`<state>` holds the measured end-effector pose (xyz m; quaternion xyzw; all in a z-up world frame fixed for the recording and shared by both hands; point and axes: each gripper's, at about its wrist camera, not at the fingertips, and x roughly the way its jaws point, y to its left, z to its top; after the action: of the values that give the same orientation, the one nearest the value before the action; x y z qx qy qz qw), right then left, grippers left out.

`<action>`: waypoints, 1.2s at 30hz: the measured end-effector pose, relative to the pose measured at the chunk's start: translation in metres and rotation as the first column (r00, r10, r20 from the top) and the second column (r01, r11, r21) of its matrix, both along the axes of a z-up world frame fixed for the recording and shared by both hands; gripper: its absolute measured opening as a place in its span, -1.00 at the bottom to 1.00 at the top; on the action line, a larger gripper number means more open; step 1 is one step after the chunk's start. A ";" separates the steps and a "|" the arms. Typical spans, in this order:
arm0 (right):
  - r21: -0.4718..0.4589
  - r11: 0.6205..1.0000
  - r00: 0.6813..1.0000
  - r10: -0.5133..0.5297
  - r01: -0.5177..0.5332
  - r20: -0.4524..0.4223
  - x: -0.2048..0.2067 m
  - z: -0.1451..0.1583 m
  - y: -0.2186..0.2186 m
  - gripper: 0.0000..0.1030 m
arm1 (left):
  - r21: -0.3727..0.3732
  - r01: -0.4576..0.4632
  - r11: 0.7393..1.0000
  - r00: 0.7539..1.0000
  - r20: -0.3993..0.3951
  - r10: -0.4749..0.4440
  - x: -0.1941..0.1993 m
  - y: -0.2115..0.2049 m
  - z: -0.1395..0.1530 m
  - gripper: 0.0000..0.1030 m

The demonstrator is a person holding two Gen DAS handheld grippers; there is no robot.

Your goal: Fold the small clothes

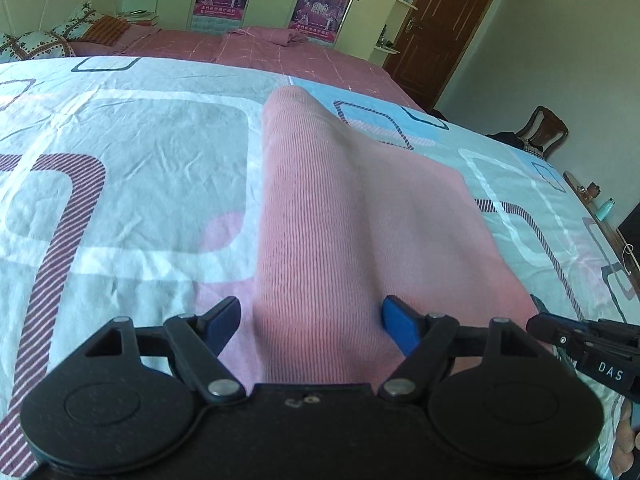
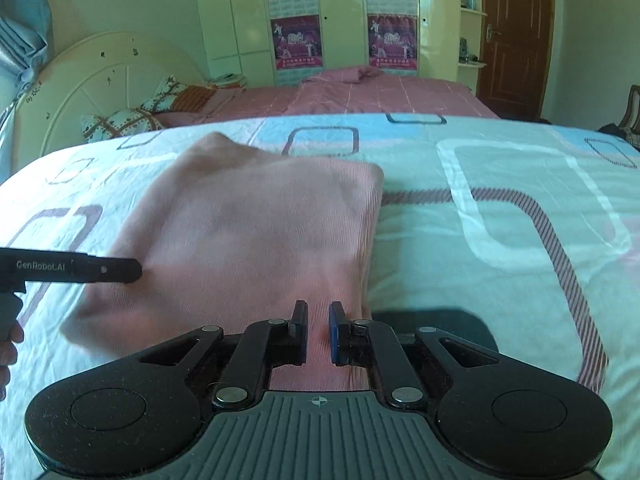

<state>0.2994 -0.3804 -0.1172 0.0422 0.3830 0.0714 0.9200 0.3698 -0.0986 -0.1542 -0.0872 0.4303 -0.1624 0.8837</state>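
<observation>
A pink ribbed knit garment point(image 1: 340, 216) lies on the patterned bedsheet point(image 1: 132, 148), partly folded, with a raised ridge running toward me. My left gripper point(image 1: 312, 324) is open wide and the garment passes between its blue pads point(image 1: 400, 326); a gap shows beside the left pad. In the right wrist view the garment point(image 2: 256, 232) fills the middle. My right gripper point(image 2: 318, 332) is shut on its near right edge, a pinch of pink cloth between the pads. The left gripper's finger point(image 2: 116, 270) reaches the garment's left side there. The right gripper's black arm point(image 1: 580, 340) enters the left wrist view at lower right.
The bed is covered by a light blue and white sheet point(image 2: 500, 220) with rounded square patterns. Beyond it is a second bed with a pink cover point(image 2: 380, 92), pillows point(image 2: 132, 120) and a cream headboard. A wardrobe with posters, a brown door point(image 2: 516, 28) and a chair point(image 1: 540, 128) stand farther off.
</observation>
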 end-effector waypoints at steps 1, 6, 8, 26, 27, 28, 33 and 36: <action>-0.011 1.000 1.000 -0.006 0.005 -0.017 -0.003 -0.005 0.000 -0.84 | -0.003 0.000 1.000 1.000 -0.014 0.000 0.000 -0.001 -0.002 0.52; -0.074 0.997 0.998 -0.028 0.024 -0.060 -0.009 -0.027 -0.004 -0.84 | 0.020 0.006 1.000 1.000 -0.018 -0.005 -0.008 -0.008 -0.010 0.56; -0.064 0.997 0.997 -0.038 0.033 -0.069 -0.012 -0.027 -0.007 -0.84 | 0.021 0.004 1.000 1.000 -0.023 -0.004 -0.008 -0.009 -0.009 0.58; 0.324 0.941 0.990 -0.059 0.098 -0.129 0.036 -0.010 -0.058 0.09 | -0.037 -0.013 0.999 0.999 -0.030 0.012 0.044 -0.005 0.009 0.74; 0.337 0.936 0.989 -0.060 0.104 -0.138 0.046 -0.014 -0.057 0.09 | -0.051 -0.019 0.999 0.999 -0.051 0.016 0.050 -0.005 0.004 0.73; 0.355 0.929 0.988 -0.058 0.107 -0.146 0.055 -0.018 -0.057 0.09 | -0.085 -0.019 0.996 0.997 -0.071 0.013 0.056 -0.003 -0.001 0.73; 0.426 0.899 0.987 -0.037 0.101 -0.156 0.087 -0.039 -0.059 0.09 | -0.156 0.022 0.987 0.995 -0.094 -0.037 0.071 -0.009 -0.018 0.72; 0.512 0.854 0.989 -0.021 0.095 -0.148 0.093 -0.048 -0.068 0.08 | -0.147 0.053 0.988 0.995 -0.077 -0.064 0.075 -0.019 -0.021 0.70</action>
<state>0.3920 -0.4480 -0.1651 0.3043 0.4102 0.1408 0.8481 0.4446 -0.1172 -0.1757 -0.1452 0.4553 -0.2155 0.8516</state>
